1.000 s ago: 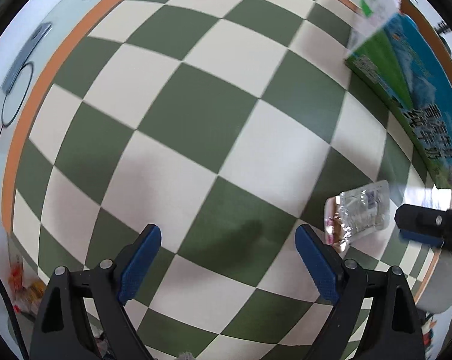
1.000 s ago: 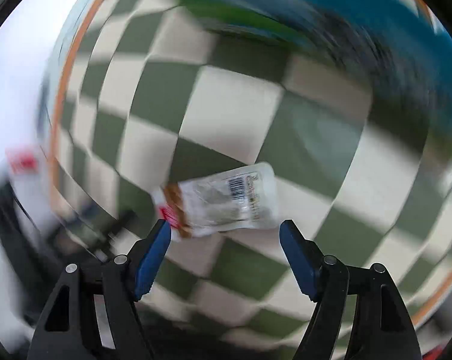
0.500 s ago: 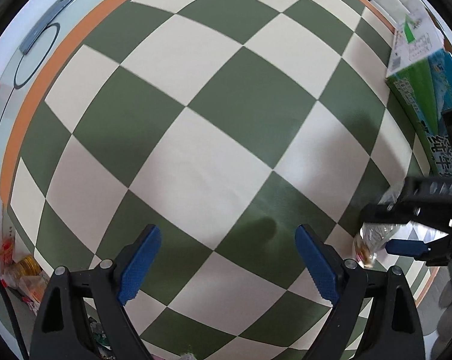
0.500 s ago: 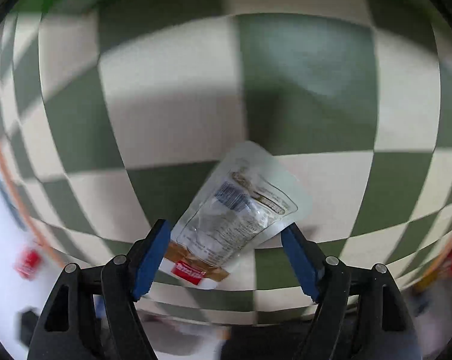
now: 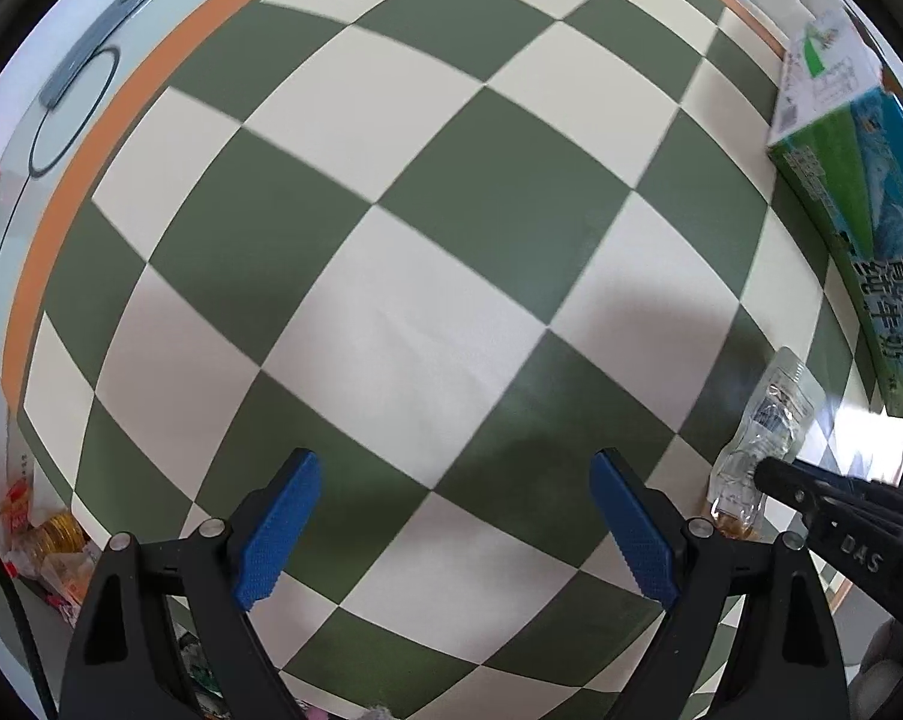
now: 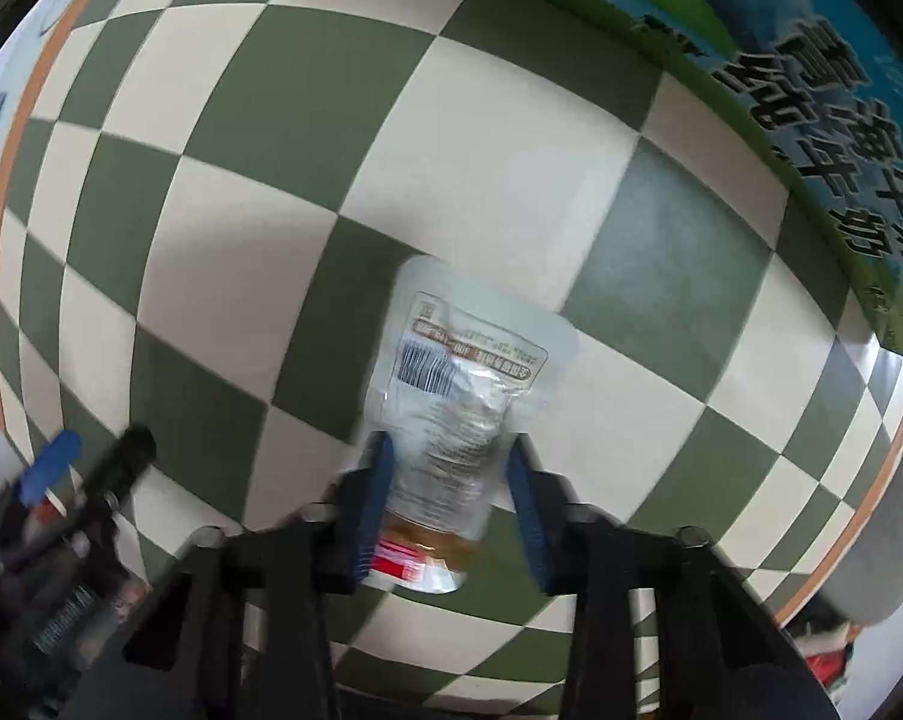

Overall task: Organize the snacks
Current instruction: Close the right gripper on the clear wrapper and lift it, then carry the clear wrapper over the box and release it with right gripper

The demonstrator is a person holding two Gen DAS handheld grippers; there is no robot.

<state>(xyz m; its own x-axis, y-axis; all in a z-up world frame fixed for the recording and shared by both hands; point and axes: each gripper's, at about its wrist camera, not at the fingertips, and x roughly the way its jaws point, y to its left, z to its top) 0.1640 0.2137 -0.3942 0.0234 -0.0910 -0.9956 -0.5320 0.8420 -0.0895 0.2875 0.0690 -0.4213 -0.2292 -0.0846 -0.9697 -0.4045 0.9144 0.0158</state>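
A clear snack packet [image 6: 457, 396] with a barcode label and a brown-and-red end lies on the green-and-cream checkered cloth [image 6: 259, 228]. My right gripper [image 6: 451, 504] has its blue pads closed against the packet's sides. The packet also shows in the left wrist view [image 5: 769, 420], at the far right, with the right gripper [image 5: 769, 477] on its lower end. My left gripper [image 5: 451, 528] is wide open and empty over bare cloth.
A green-and-blue milk carton box [image 6: 781, 54] lies along the cloth's far right; it shows in the left wrist view [image 5: 841, 198] too. Several loose snack packets [image 5: 43, 546] lie off the cloth's left edge. The cloth has an orange border [image 5: 61, 204].
My right gripper has come down over the packet and narrowed from wide open until its pads press the packet's sides. The left gripper has stayed open, shifting slightly.
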